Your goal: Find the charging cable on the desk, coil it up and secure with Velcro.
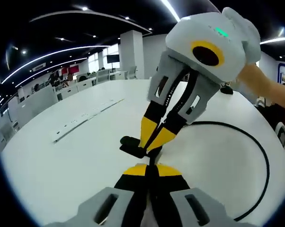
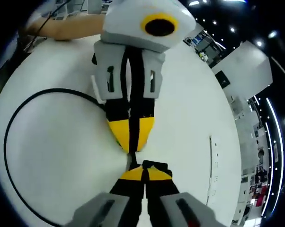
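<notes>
A black charging cable (image 1: 265, 161) lies in one wide loop on the white round table (image 1: 52, 170). Its ends run in to where the two grippers meet tip to tip. My left gripper (image 1: 149, 166) has its yellow-tipped jaws pressed together, apparently on the cable. My right gripper (image 1: 154, 141) comes down from the upper right, shut on a short black Velcro strap (image 1: 129, 143). In the right gripper view the cable (image 2: 10, 123) curves round the left side, the left gripper (image 2: 131, 142) hangs from above, and the right gripper (image 2: 143, 171) pinches the strap (image 2: 156, 165).
A long slot with sockets (image 1: 85, 118) runs across the tabletop and also shows as a slot (image 2: 211, 165) in the right gripper view. A person's forearm (image 1: 261, 78) holds the right gripper. A small dark object (image 1: 226, 90) sits at the far edge. Office desks stand behind.
</notes>
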Motion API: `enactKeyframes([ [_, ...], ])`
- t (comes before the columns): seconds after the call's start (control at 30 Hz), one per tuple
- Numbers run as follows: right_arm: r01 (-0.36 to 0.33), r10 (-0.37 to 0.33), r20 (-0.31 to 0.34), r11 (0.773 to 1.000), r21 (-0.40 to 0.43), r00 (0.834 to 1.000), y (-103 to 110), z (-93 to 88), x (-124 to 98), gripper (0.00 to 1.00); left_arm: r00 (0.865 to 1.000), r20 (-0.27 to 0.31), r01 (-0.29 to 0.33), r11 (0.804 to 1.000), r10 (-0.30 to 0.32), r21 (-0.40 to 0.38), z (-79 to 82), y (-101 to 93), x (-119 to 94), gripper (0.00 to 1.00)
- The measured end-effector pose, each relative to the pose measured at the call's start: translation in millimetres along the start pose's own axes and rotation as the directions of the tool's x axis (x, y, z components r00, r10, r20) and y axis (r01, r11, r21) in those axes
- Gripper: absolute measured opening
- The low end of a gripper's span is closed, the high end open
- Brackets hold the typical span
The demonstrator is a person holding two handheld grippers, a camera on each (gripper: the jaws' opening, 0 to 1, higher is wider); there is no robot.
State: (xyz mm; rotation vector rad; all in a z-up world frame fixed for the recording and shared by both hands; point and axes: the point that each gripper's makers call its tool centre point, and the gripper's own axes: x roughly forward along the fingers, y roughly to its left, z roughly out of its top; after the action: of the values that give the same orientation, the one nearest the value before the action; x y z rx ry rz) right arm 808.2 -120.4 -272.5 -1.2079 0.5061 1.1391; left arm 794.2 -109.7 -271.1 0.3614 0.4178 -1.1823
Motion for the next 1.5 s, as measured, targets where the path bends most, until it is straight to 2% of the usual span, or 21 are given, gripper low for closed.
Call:
enactKeyframes([
  [0.3, -0.002, 0.003, 0.006, 1.0, -0.023, 1.0, -3.0, -0.5, 2.8, 0.03, 1.0, -0.004, -0.003, 1.0, 0.003, 0.003, -0.7, -0.2, 0.4, 0.06],
  [0.47, -0.006, 0.006, 0.012, 1.0, 0.021, 1.0, -4.8, -2.3, 4.9, 0.03, 1.0, -0.003, -0.003, 1.0, 0.003, 0.0, -1.0, 0.0, 0.7, 0.06],
  [0.7, 0.011, -0.012, -0.021, 1.0, -0.019, 1.0, -8.3, -5.3, 8.1, 0.03, 1.0, -0.002, -0.004, 1.0, 0.004, 0.0, -0.8, 0.1, 1.4, 0.06],
  [0.97, 0.017, -0.017, -0.004, 1.0, 0.016, 1.0, -12.3, -9.2, 8.7, 0.03, 1.0, 0.0, -0.004, 1.0, 0.004, 0.005, -0.4, 0.2, 2.2, 0.06],
  [1.17, 0.059, -0.058, -0.021, 0.998, 0.029, 0.998, -29.4, -15.3, 14.5, 0.03, 1.0, 0.001, -0.005, 1.0, 0.005, 0.002, -0.5, 0.4, 2.3, 0.06],
  [1.5, 0.094, -0.095, -0.001, 0.992, 0.088, 0.996, -48.2, -21.4, 20.6, 0.03, 1.0, 0.004, -0.004, 1.0, 0.004, 0.003, -0.5, 0.4, 1.3, 0.06],
])
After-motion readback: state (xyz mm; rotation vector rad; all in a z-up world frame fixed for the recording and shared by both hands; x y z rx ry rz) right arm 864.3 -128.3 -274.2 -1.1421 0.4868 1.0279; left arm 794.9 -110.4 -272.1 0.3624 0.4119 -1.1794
